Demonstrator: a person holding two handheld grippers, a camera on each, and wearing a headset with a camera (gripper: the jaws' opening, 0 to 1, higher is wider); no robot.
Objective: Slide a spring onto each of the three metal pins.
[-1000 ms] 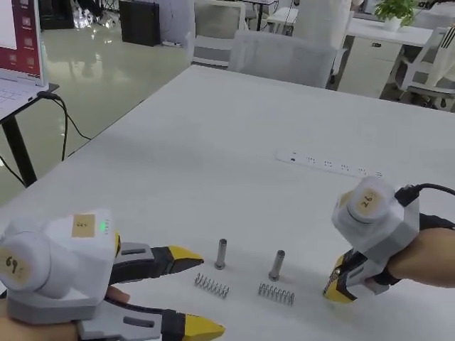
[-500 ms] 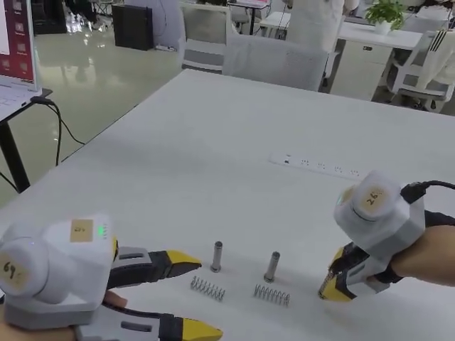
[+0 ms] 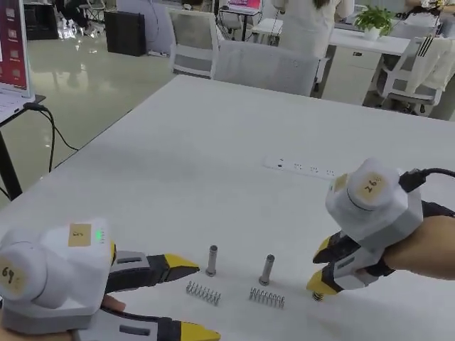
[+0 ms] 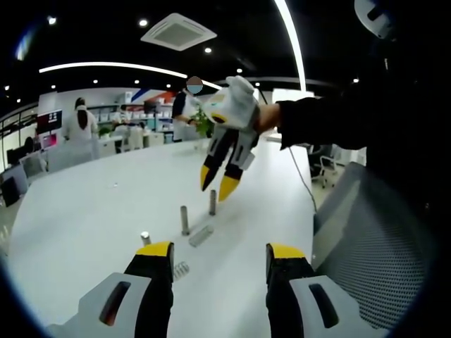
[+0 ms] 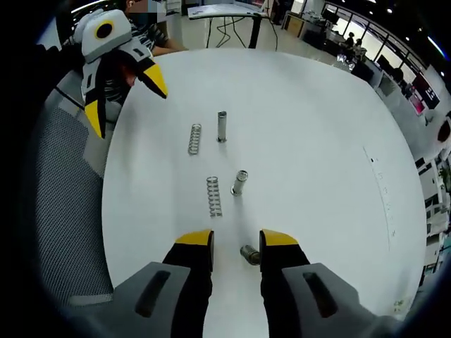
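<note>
Nearest, at the lower left of the head view, the left claw (image 3: 192, 298) sits low over the white table (image 3: 213, 156). Its yellow-tipped jaws are spread wide and hold nothing.

Just past its tips, two small coils lie flat on the table, apart from each other: the left spring (image 3: 202, 292) and the right spring (image 3: 266, 298).

Just behind each coil a short metal peg stands upright. The left pin (image 3: 212, 260) is behind the left spring and the middle pin (image 3: 266, 269) is behind the right spring. Both springs lie beside the pins, not on them.

Further right, roughly in line with these pins, the right claw (image 3: 318, 273) points down at the table with its jaws spread. In the right gripper view the right pin (image 5: 250, 253) stands between the two jaws, closer to one of them. Whether that jaw touches it cannot be told.

Well beyond, a white power strip (image 3: 306, 168) lies on the table. Past the far edge stand grey office chairs (image 3: 263, 64).
</note>
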